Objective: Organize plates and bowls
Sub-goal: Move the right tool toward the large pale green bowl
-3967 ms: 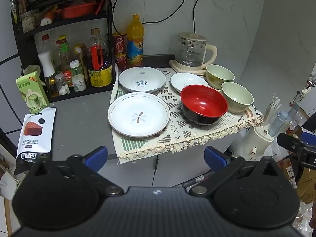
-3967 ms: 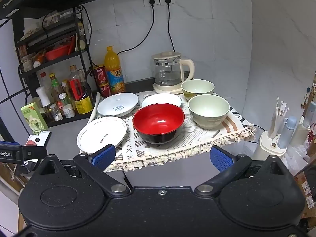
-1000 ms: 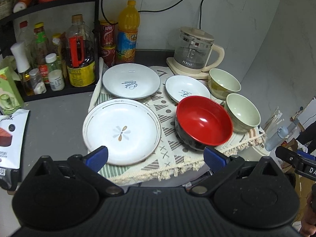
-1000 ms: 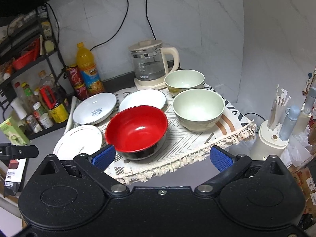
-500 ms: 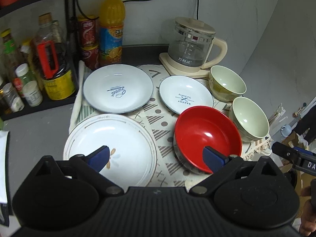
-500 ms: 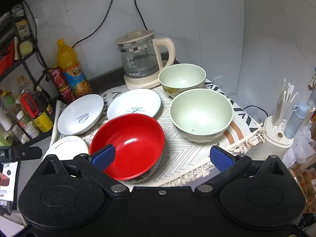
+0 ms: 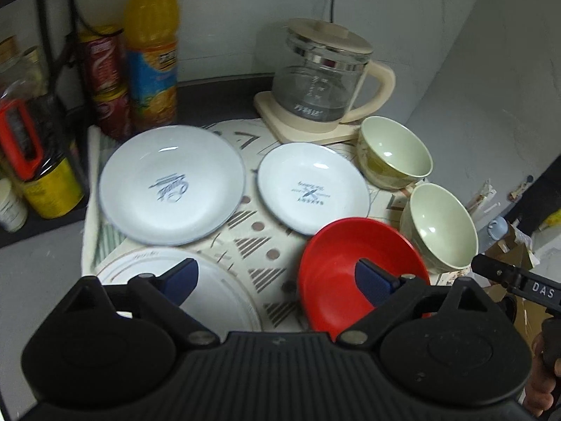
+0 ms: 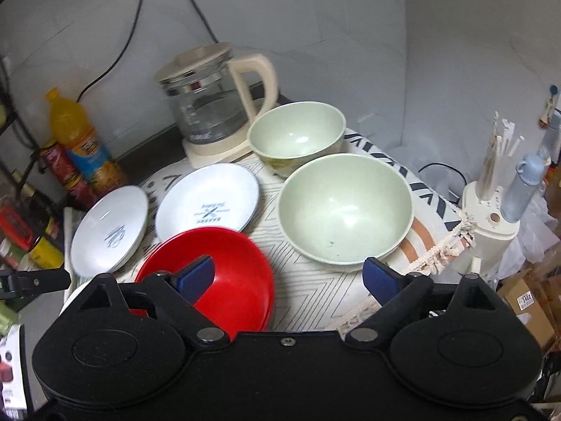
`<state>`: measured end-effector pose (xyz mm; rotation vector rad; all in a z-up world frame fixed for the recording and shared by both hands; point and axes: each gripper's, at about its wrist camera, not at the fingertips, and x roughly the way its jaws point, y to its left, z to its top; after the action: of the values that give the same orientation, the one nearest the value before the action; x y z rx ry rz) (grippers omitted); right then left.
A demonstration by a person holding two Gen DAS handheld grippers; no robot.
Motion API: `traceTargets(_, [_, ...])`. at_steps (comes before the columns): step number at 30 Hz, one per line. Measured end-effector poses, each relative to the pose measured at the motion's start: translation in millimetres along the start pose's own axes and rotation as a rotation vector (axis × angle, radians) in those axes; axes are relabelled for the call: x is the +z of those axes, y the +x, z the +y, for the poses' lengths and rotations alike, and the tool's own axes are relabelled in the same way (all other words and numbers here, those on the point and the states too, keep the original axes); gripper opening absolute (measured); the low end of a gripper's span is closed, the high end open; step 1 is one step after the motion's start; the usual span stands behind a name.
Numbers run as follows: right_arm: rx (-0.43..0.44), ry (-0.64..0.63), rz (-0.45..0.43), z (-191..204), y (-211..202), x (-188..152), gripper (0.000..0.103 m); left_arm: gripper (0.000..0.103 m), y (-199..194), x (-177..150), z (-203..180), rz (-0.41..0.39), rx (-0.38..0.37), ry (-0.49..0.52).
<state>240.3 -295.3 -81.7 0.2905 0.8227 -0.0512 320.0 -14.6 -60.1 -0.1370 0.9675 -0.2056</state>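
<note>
Over the patterned cloth (image 7: 252, 242) on the tabletop, the left wrist view has closed in on the dishes: four seconds ago the whole spread lay well ahead, and now the left tongs (image 7: 277, 277) hang low above it, one blue pad over the flower-patterned plate (image 7: 224, 280), the other over the red bowl (image 7: 336, 263). Their jaws have just been closing a little but stand wide, with nothing pinched between them. Two smaller white plates (image 7: 171, 186) lie beyond, near the glass kettle (image 7: 322, 84).

From the right wrist view, the right tongs (image 8: 287, 277) have likewise drawn in, their jaws just narrowed yet gaping and empty, straddling the near rim of the big pale green bowl (image 8: 345, 207), with its smaller twin (image 8: 296, 137) touching it behind.

No dish appears stacked yet; the approach looks nearly over, with first grips apparently next, perhaps a plate on the left and a green bowl on the right.
</note>
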Motion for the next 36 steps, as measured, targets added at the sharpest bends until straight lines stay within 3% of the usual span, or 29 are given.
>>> traceTargets(9, [-0.059, 0.059, 0.000, -23, 8, 12, 0.091, 0.093, 24, 18, -20, 0.027, -0.034, 0.033])
traceTargets(19, [-0.082, 0.098, 0.056, -71, 35, 27, 0.091, 0.088, 52, 30, -58, 0.054, -0.062, 0.002])
traceTargets(23, [-0.091, 0.102, 0.080, -88, 46, 34, 0.091, 0.080, 70, 34, -82, 0.073, -0.069, 0.020])
traceTargets(28, [-0.090, 0.097, 0.118, -105, 62, 39, 0.086, 0.075, 93, 36, -108, 0.081, -0.108, 0.025])
traceTargets(36, [-0.048, 0.100, 0.193, -125, 90, 42, 0.070, 0.061, 131, 41, -136, 0.114, -0.153, 0.018])
